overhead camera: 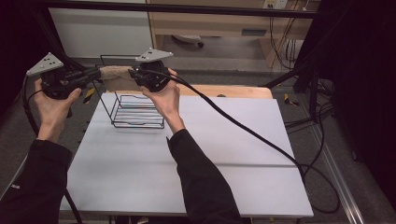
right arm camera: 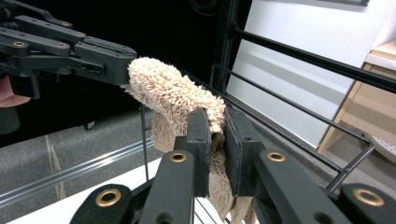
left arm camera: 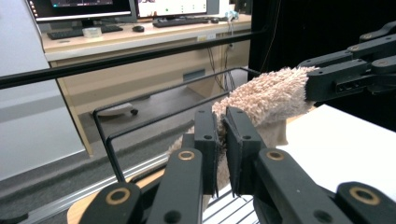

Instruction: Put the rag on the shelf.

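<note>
**Towel held taut over wire rack**

A person's left gripper [overhead camera: 95,73] and right gripper [overhead camera: 132,73] each clamp an end of a beige terry towel [overhead camera: 116,78], stretching it in the air just above the top bar of a black wire rack [overhead camera: 135,112] on the white table [overhead camera: 224,154]. Both pairs of jaws are closed on the cloth, as the gripper views confirm. The step appears to be draping; the next move likely calls for lowering both ends evenly so the towel settles across the bar before either grip lets go.
</note>
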A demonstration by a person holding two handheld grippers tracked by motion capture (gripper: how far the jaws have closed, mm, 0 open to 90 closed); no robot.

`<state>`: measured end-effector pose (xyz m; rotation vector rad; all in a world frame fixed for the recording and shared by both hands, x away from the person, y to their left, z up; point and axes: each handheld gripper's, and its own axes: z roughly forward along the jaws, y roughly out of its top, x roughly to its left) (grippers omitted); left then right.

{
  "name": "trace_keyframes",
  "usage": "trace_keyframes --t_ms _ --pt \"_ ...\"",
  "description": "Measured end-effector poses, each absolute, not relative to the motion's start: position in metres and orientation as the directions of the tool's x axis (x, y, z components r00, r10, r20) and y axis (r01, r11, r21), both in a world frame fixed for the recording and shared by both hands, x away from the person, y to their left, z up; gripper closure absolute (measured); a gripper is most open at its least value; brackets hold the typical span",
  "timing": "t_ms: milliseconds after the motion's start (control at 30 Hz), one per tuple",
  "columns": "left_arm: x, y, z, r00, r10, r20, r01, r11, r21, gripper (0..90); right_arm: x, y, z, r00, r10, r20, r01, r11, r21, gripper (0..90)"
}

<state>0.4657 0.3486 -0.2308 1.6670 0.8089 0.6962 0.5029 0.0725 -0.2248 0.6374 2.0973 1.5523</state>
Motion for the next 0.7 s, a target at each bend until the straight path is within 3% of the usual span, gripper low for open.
trace_keyframes --t_ms 433,533,700 --pt "0.462 0.354 -0.221 0.577 0.817 -0.019 0.191 -0.112 0.975 74.7 0.5 0.074 -0.229 -0.799 0.591 -0.112 0.091 0.302 0.949 80.8" --pt "0.461 0.356 -0.216 0.58 0.814 -0.042 0.195 -0.088 0.977 75.8 0.5 0.074 -0.23 -0.799 0.59 -0.115 0.088 0.305 0.948 80.8" --pt "0.463 0.351 -0.216 0.595 0.801 -0.065 0.243 -0.101 0.965 85.6 0.499 0.075 -0.232 -0.804 0.581 -0.125 0.085 0.321 0.943 80.2"
